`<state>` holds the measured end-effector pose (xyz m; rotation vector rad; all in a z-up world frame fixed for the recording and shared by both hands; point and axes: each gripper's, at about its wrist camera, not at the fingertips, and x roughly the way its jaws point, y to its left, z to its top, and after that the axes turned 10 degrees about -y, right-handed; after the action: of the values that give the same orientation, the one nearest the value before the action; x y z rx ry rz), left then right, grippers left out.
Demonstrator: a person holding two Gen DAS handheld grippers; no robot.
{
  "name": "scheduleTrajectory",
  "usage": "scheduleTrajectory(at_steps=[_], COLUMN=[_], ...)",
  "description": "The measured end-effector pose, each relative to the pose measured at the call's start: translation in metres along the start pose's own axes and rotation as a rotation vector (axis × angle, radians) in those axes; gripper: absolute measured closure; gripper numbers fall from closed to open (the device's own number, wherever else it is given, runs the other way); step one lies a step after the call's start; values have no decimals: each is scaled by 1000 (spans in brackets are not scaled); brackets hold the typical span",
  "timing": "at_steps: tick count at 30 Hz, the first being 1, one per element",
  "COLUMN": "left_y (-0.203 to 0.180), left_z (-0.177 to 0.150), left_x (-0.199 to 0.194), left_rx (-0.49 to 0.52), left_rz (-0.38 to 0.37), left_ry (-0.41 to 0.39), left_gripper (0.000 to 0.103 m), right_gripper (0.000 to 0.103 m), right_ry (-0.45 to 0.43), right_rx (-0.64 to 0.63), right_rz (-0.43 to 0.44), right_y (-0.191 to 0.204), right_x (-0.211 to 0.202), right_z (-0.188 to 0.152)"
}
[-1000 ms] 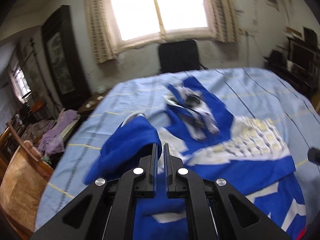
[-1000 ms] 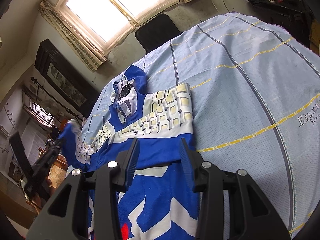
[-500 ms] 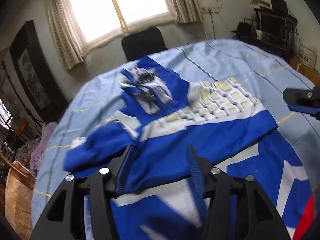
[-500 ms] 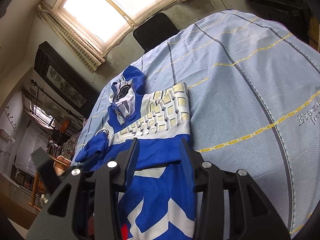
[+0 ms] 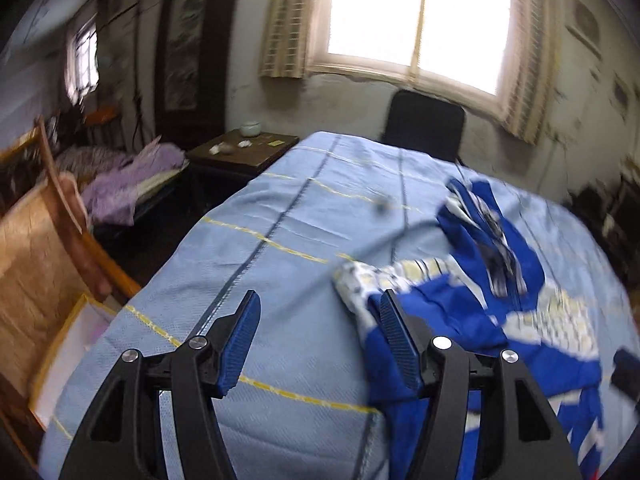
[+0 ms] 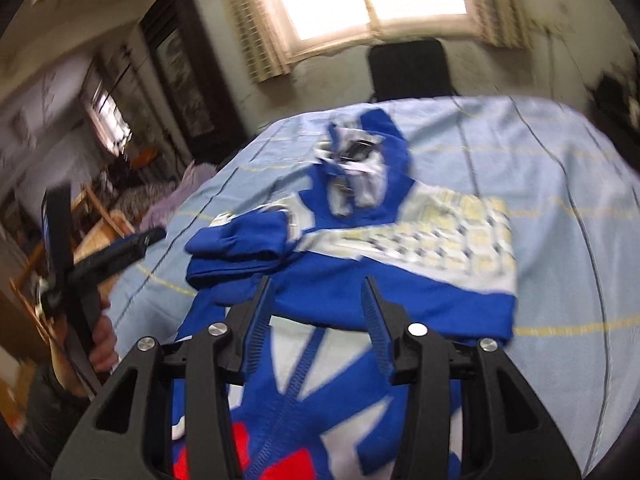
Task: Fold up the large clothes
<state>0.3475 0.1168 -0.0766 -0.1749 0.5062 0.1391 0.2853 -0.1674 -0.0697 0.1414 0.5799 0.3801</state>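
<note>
Left tongs (image 5: 318,316): we find the jaws apart and opening, nothing between them; only bare cloth shows in the gap, and the garment's edge lies just beside the right-hand finger.
Right tongs (image 6: 316,300): we find the jaws apart and opening, hanging above the garment's blue middle; we see no pad pressing on the fabric.
Hand (image 6: 105,336): at the left edge of the right wrist view we see a hand gripping the handle of the left tongs (image 6: 100,256), which stand beside the bench.
Garment (image 6: 400,292): a large blue piece with white and red shapes and a front zip, lying spread on the bench; a pale checked band crosses its chest.
Sleeve (image 6: 240,248): folded inward, resting on the garment's left side as the right wrist view has it.
Hood (image 6: 360,168): at the far end, blurred; we cannot make out its print.
Bench cover (image 5: 280,248): light blue with yellow and dark stripes, under the garment.
Chair (image 5: 424,124): black, behind the bench.
Window (image 5: 416,16): bright, curtained, above the chair.
</note>
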Motion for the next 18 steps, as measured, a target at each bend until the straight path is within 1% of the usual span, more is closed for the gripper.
scheduleTrajectory(at_steps=[2, 4, 5, 8, 11, 14, 15, 18], left_y=[24, 41, 49, 71, 79, 77, 75, 71], left_z=[0, -3, -4, -1, -1, -1, 0, -1], left_x=[8, 19, 25, 24, 20, 18, 18, 19], left_rx=[-85, -121, -140, -233, -270, -259, -246, -239], left_rz=[1, 24, 37, 37, 19, 7, 13, 0], left_ry=[5, 40, 65, 85, 82, 78, 78, 85], left_gripper=[41, 42, 42, 42, 42, 42, 42, 42], right_gripper=[51, 51, 51, 51, 51, 51, 51, 51], right_ry=[3, 17, 24, 30, 46, 74, 86, 96], right_rx=[-139, -281, -327, -464, -514, -521, -525, -543], right_rz=[-8, -19, -18, -27, -32, -29, -32, -66], right_y=[37, 74, 84, 120, 135, 138, 138, 142], right_x=[15, 35, 43, 76, 107, 134, 141, 155], right_z=[5, 4, 3, -2, -6, -9, -11, -17])
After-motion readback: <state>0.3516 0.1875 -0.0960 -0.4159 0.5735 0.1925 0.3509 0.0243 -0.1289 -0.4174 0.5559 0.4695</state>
